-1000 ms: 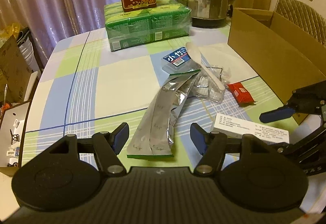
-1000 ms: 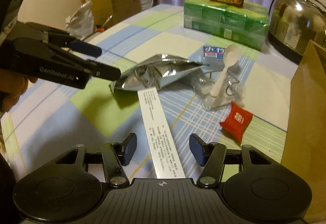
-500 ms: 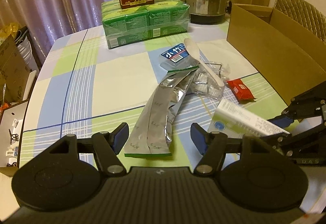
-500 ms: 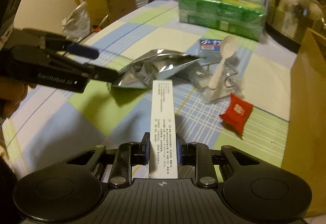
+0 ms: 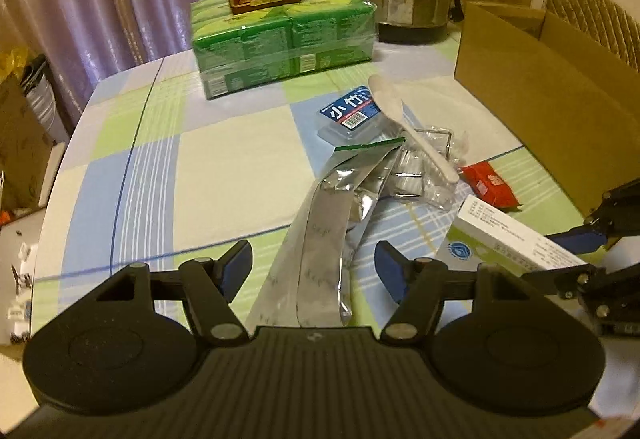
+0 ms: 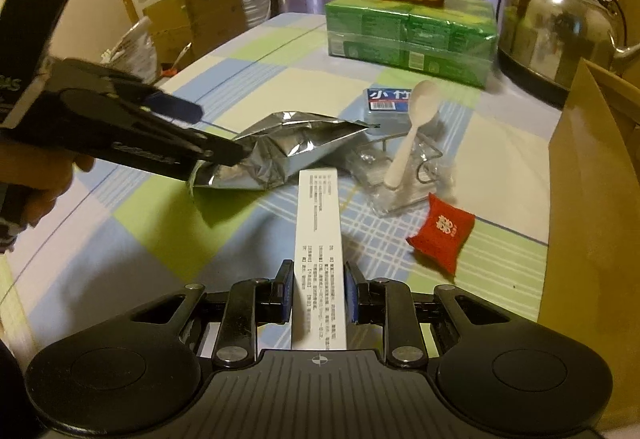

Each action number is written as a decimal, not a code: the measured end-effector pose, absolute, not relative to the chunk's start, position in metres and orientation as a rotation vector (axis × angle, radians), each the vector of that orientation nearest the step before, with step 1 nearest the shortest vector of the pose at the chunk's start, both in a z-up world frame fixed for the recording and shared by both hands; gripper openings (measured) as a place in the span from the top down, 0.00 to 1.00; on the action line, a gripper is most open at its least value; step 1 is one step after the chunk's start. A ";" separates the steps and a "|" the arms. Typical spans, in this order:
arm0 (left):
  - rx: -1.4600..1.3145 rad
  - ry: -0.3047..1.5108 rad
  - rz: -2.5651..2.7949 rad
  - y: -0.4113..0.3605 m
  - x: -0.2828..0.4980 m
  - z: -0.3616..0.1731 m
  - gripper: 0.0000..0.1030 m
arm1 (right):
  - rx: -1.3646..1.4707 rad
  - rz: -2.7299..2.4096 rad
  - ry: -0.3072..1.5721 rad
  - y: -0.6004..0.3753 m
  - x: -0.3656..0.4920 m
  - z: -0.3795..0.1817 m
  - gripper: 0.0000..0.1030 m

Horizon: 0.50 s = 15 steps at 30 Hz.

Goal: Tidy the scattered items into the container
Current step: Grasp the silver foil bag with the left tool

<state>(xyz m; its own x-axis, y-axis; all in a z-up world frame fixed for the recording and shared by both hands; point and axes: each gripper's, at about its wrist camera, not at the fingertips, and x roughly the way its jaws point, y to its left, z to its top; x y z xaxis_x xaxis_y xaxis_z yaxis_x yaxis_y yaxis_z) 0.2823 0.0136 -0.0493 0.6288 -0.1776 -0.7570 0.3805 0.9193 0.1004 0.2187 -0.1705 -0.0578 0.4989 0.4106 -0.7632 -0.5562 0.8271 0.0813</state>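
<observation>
Each gripper is matte black plastic: a ribbed centre plate with a small crosshair mark, flanked by two round housings with shallow discs. Silver screw heads pin the angled linkage arms. The left gripper [image 5: 314,266] carries dark blue finger pads [image 5: 236,269]; the right gripper [image 6: 318,291] has the same. Faint grey lettering runs along the left gripper's side arm in the right wrist view.

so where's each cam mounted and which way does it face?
Left wrist: on the left gripper, looking along its open fingers at the crumpled silver foil pouch; right gripper at the right edge.
Right wrist: on the right gripper, fingers shut on the long white printed box; left gripper and a hand at left.
Shared: pouch, white plastic spoon, brown cardboard box.
</observation>
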 end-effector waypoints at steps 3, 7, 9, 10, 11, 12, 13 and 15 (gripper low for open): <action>0.323 0.851 -0.359 0.004 0.292 -0.056 0.38 | -0.199 0.595 0.873 -0.168 0.222 -0.059 0.78; 0.391 0.892 -0.393 -0.007 0.307 -0.063 0.39 | -0.212 0.595 0.888 -0.168 0.226 -0.063 0.78; 0.388 0.908 -0.408 -0.011 0.314 -0.066 0.41 | -0.206 0.594 0.891 -0.170 0.228 -0.064 0.78; 0.390 0.916 -0.415 -0.013 0.317 -0.067 0.41 | -0.204 0.593 0.893 -0.170 0.229 -0.065 0.78; 0.397 0.926 -0.422 -0.015 0.320 -0.069 0.41 | -0.202 0.594 0.896 -0.171 0.230 -0.065 0.78; 0.408 0.940 -0.425 -0.017 0.324 -0.071 0.41 | -0.200 0.595 0.898 -0.171 0.231 -0.065 0.78; 0.420 0.954 -0.426 -0.018 0.328 -0.074 0.41 | -0.198 0.597 0.900 -0.171 0.232 -0.065 0.78; 0.444 0.984 -0.430 -0.021 0.334 -0.078 0.41 | -0.200 0.602 0.904 -0.171 0.233 -0.066 0.78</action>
<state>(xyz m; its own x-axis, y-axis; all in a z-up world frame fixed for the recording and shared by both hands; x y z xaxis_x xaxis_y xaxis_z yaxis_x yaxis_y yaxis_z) 0.3344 -0.0211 -0.0782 0.4856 -0.1446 -0.8621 0.5343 0.8296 0.1619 0.2330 -0.1706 -0.0662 0.4681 0.4050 -0.7854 -0.5683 0.8186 0.0834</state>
